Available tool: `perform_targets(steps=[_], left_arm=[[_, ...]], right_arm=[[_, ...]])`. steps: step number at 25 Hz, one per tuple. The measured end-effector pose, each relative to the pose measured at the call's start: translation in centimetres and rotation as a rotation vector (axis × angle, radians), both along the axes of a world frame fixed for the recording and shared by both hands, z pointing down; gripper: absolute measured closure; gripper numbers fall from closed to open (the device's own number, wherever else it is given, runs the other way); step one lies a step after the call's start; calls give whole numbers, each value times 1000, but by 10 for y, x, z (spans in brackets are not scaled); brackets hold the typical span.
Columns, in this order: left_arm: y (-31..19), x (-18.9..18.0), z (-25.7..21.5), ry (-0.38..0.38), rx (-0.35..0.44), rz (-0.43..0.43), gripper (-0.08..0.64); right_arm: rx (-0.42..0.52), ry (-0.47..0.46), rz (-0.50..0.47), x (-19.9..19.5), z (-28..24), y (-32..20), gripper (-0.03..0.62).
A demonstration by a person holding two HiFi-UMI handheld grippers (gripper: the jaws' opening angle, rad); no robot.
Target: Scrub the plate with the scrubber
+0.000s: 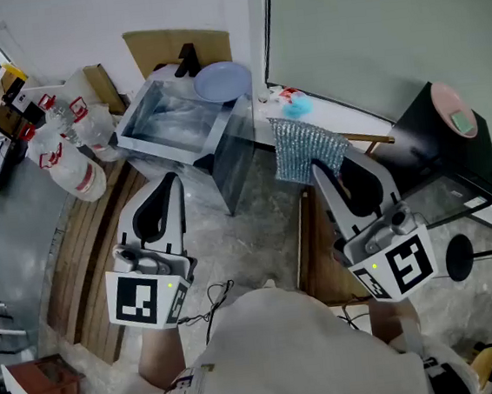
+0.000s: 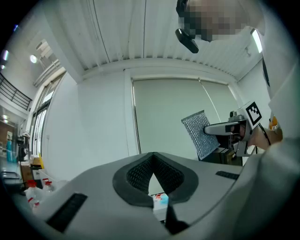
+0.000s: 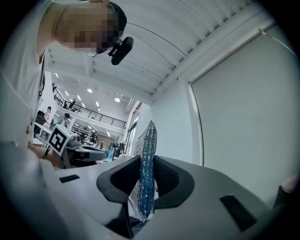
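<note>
A pale blue plate point(image 1: 222, 81) rests on the far rim of the steel sink point(image 1: 154, 138). My right gripper point(image 1: 320, 167) is shut on a silvery mesh scrubber point(image 1: 307, 148), which hangs out ahead of its jaws, to the right of the sink. In the right gripper view the scrubber point(image 3: 145, 173) stands edge-on, pinched between the pads. My left gripper point(image 1: 172, 178) hovers just short of the sink's near rim, shut with nothing in it. In the left gripper view its jaws meet at a point point(image 2: 153, 159), and the scrubber point(image 2: 198, 133) shows off to the right.
Plastic bags and bottles point(image 1: 70, 149) lie left of the sink. A black box point(image 1: 438, 150) with a pink lid sits at the right. A small blue and red item point(image 1: 293, 102) lies on the white counter behind the scrubber. A wooden stool point(image 1: 46, 392) stands at the lower left.
</note>
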State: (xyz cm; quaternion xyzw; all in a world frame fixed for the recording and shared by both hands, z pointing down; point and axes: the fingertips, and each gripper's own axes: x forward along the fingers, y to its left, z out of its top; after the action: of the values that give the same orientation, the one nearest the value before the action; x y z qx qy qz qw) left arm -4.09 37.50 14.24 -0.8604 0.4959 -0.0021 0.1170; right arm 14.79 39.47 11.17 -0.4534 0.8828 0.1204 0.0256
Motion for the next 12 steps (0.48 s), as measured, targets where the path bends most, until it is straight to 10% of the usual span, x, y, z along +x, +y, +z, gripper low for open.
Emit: perform_targets(steps=[12], left_arm=[[17, 1, -6, -12, 16, 4, 545]], right_arm=[[-53, -45, 28, 10, 7, 10, 488]])
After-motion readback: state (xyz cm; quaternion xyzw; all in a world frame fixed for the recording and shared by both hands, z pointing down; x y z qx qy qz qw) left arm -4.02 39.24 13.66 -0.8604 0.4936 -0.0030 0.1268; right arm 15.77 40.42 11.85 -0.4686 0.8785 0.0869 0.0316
